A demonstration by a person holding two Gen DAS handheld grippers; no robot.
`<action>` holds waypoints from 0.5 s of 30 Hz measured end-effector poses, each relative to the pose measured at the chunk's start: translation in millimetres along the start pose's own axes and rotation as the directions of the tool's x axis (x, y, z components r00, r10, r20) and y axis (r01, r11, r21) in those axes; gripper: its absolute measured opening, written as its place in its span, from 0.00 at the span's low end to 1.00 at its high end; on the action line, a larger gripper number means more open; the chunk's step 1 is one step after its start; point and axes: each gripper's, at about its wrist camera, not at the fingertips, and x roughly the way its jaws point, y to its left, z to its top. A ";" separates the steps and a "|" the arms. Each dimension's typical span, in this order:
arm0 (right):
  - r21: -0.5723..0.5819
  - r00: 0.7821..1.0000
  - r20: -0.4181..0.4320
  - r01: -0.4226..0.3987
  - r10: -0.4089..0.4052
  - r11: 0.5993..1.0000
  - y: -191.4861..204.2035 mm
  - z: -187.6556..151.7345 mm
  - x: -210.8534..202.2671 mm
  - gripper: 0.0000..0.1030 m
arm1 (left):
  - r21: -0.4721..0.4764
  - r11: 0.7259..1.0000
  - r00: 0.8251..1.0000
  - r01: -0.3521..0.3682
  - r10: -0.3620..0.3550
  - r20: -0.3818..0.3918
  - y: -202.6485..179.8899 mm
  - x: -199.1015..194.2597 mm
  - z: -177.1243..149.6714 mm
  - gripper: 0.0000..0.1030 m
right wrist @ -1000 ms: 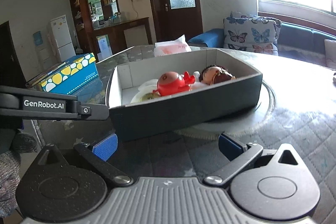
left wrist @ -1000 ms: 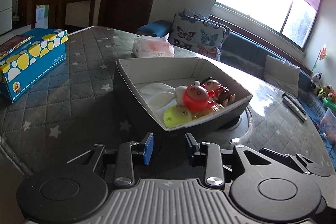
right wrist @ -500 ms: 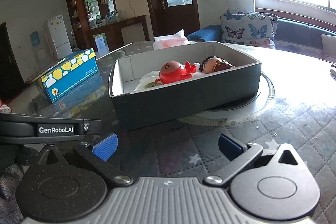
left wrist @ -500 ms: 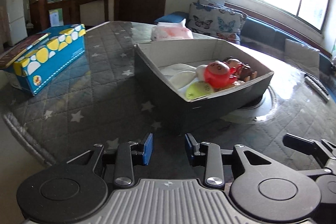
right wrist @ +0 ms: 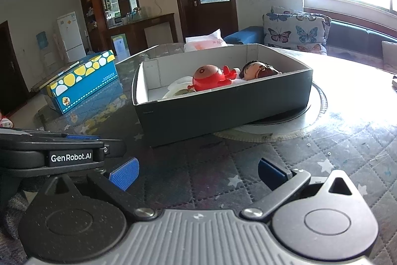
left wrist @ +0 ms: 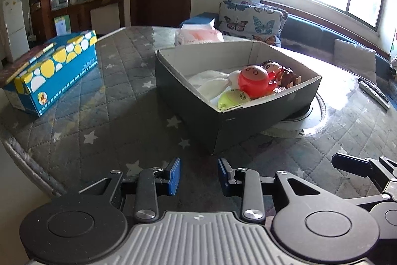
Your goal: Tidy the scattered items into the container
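The left gripper [left wrist: 197, 171] stands slightly parted and empty; the right gripper [right wrist: 197, 173] stands wide apart and empty, both short of the box [left wrist: 248, 126]. The toys [left wrist: 255, 82] lie inside the box on the quilted surface [left wrist: 99, 121]. No loose toy shows outside it, so tidying appears finished.

Blue spotted carton [left wrist: 55, 71], tissue pack [left wrist: 198, 35] (pink), butterfly cushion [left wrist: 253, 21], remote [left wrist: 373, 91]
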 end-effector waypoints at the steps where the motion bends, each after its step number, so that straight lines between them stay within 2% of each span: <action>1: 0.000 1.000 -0.002 0.001 -0.001 1.000 -0.2 -0.1 0.6 1.00 | -0.004 1.000 1.000 0.002 -0.002 -0.006 0.2 1.1 0.0 0.34; 15: 0.015 1.000 -0.022 0.006 -0.006 1.000 -7.4 1.4 12.1 1.00 | -0.015 0.999 0.999 -0.028 0.027 -0.035 1.1 13.2 4.0 0.34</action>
